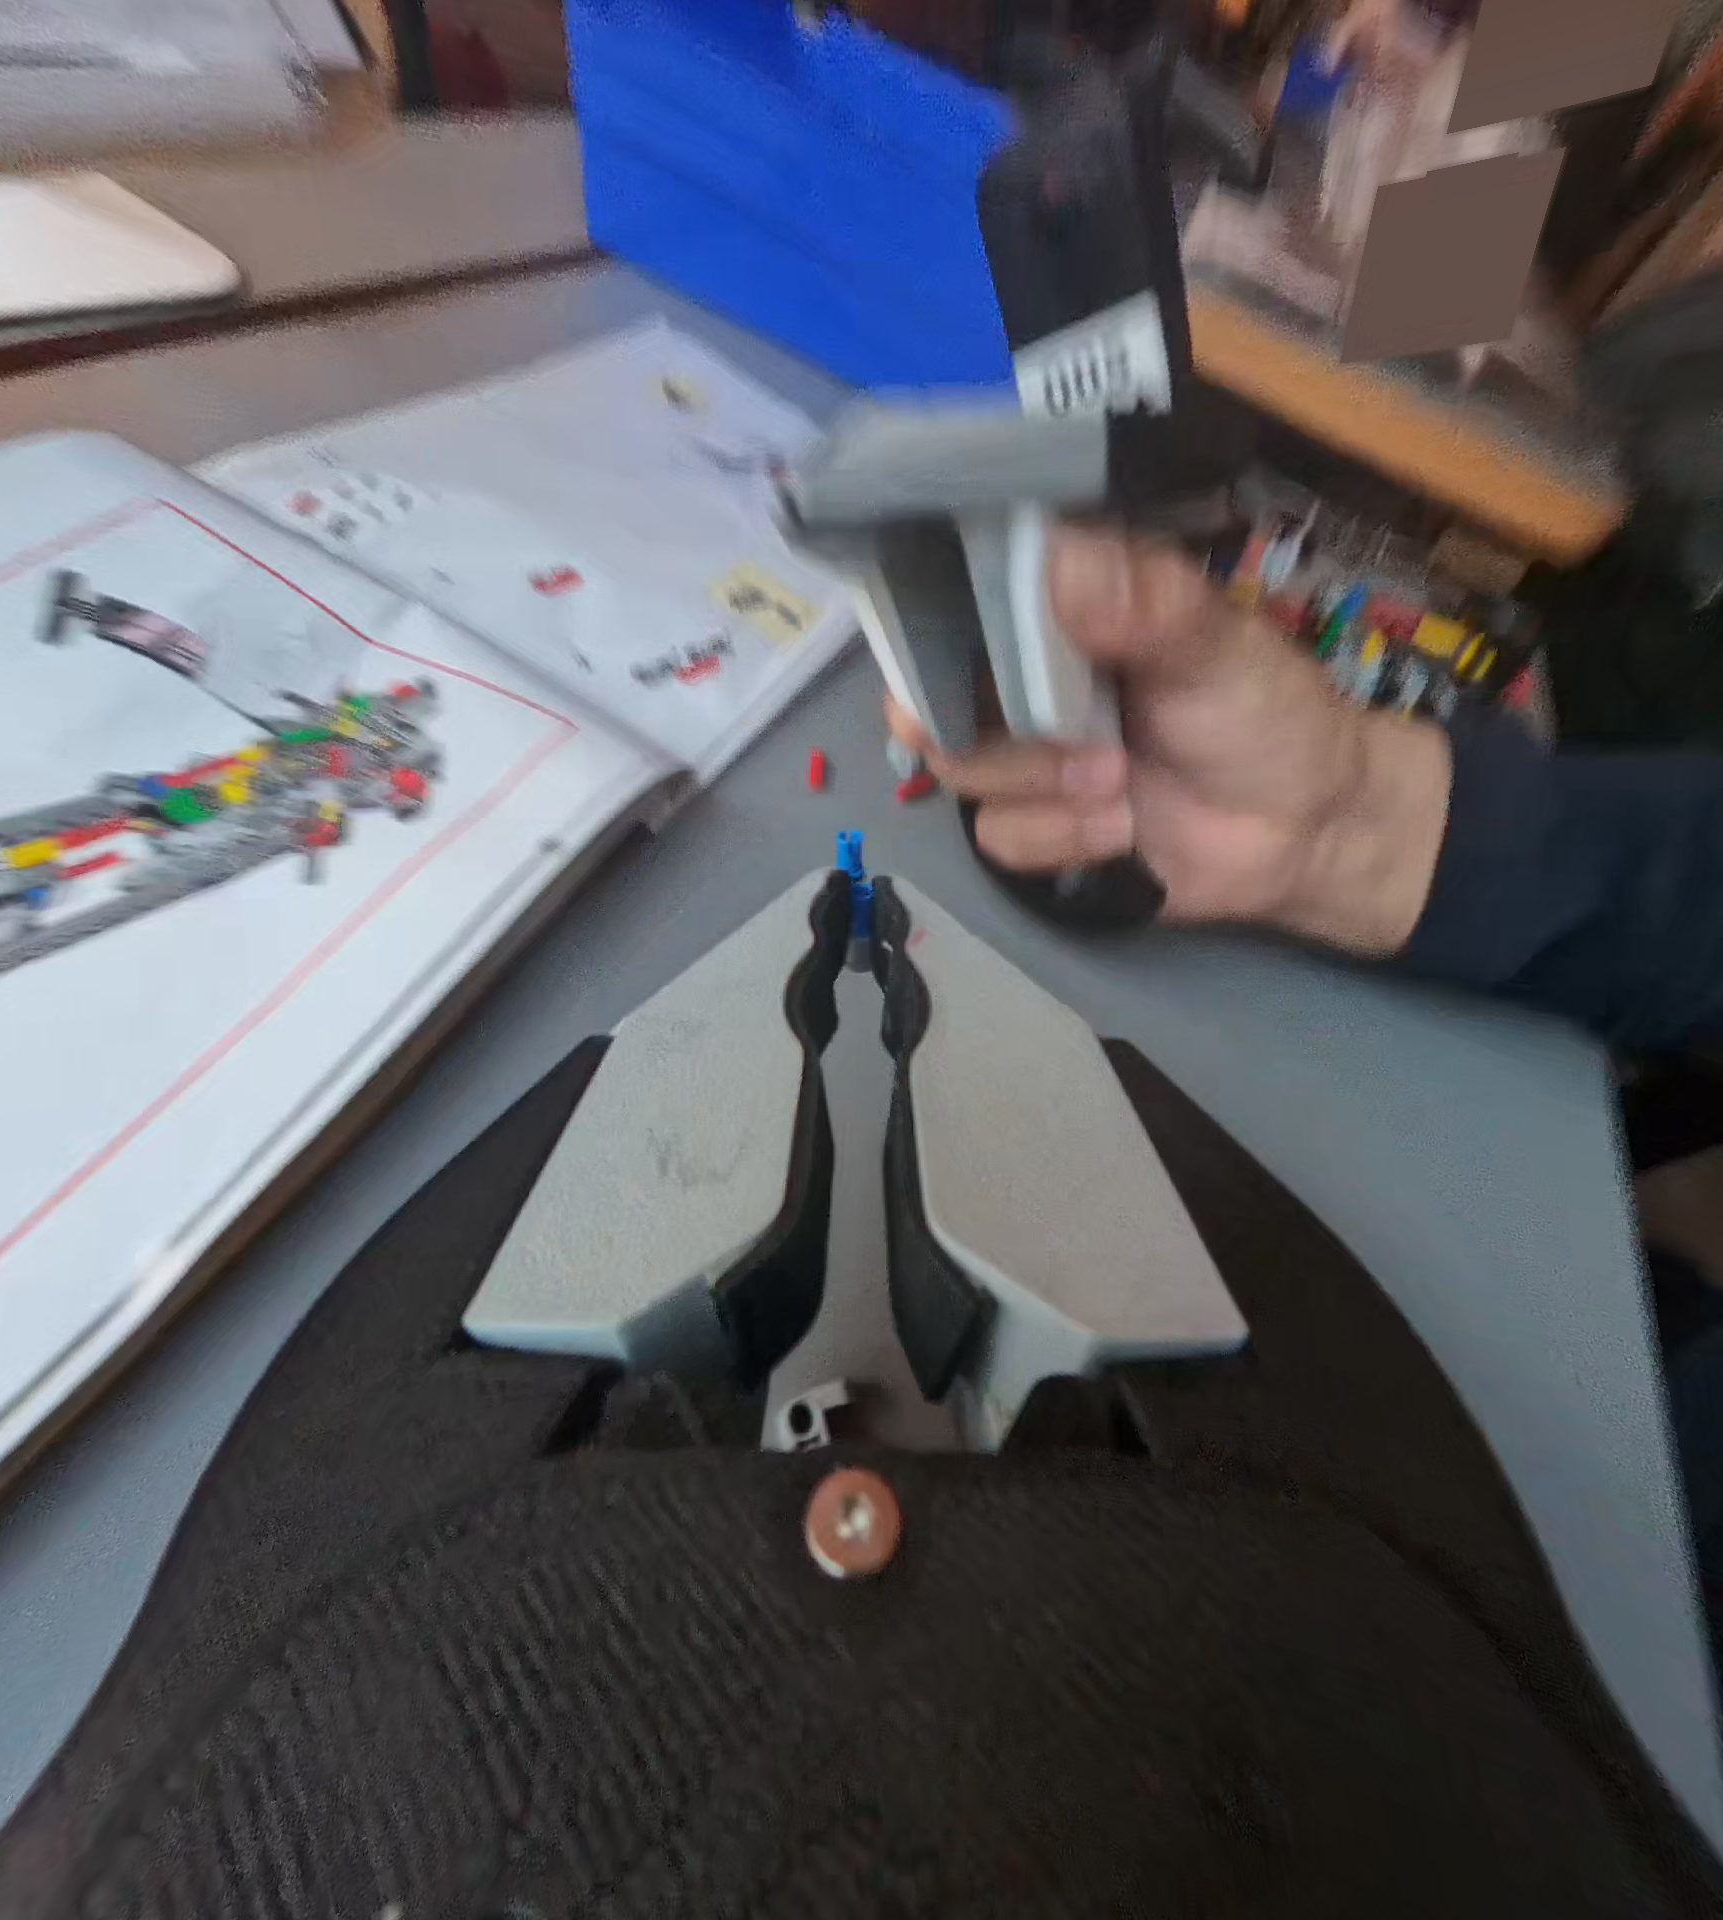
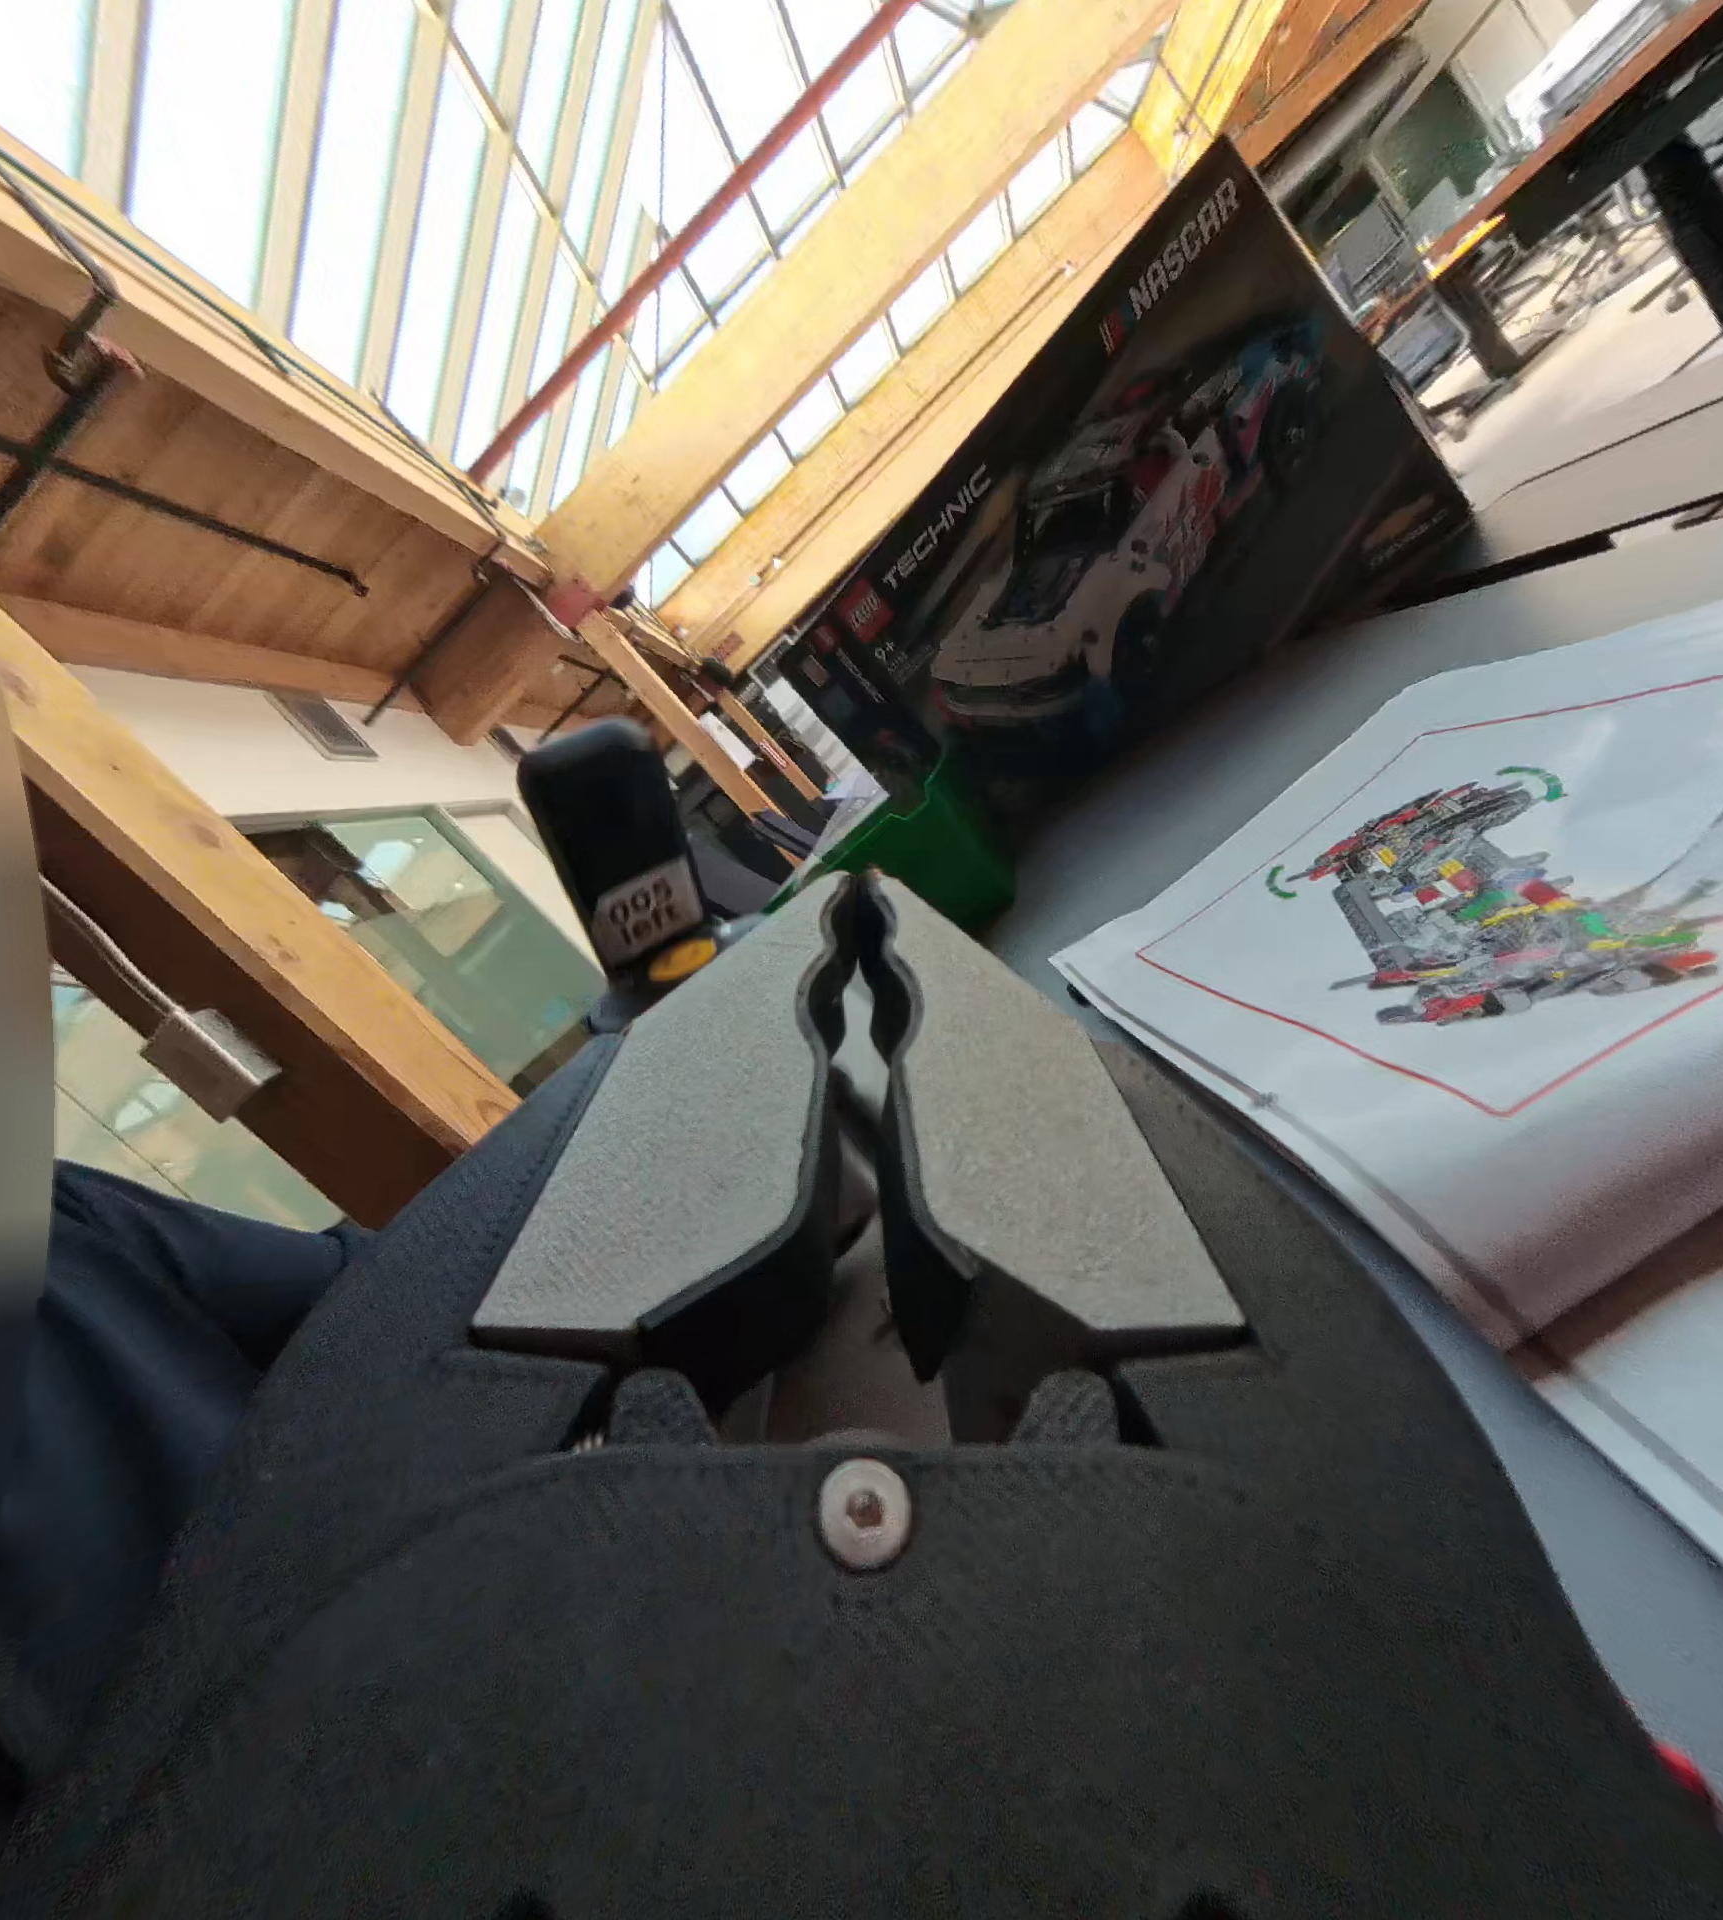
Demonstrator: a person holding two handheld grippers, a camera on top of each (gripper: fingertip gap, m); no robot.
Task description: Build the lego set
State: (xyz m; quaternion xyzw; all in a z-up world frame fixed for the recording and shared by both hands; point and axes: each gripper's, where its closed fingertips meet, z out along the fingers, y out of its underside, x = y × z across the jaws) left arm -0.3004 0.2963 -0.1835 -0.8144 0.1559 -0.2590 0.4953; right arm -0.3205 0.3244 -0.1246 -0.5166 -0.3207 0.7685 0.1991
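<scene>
In the left wrist view my left gripper (image 1: pixel 859 894) is shut on a small blue pin (image 1: pixel 852 862) with a grey end. The pin sticks out forward past the fingertips, above the grey table (image 1: pixel 1252 1091). The right gripper's grey body (image 1: pixel 950 468) is blurred at the upper right, held by a hand (image 1: pixel 1200 769) just beyond my left fingertips. In the right wrist view my right gripper (image 2: pixel 859 883) is shut, tips together, and tilted up and away from the table. The left gripper's black body (image 2: pixel 618 831) shows to the left of it.
An open instruction booklet (image 1: pixel 213 831) lies on the left of the table and also shows in the right wrist view (image 2: pixel 1511 935). Two small red pieces (image 1: pixel 816 769) lie ahead on the table. A tray of coloured parts (image 1: pixel 1376 623) is at the right. A dark set box (image 2: pixel 1148 520) and a green bin (image 2: pixel 930 842) stand farther back. Some 6 cm of space lies between my two pairs of fingers.
</scene>
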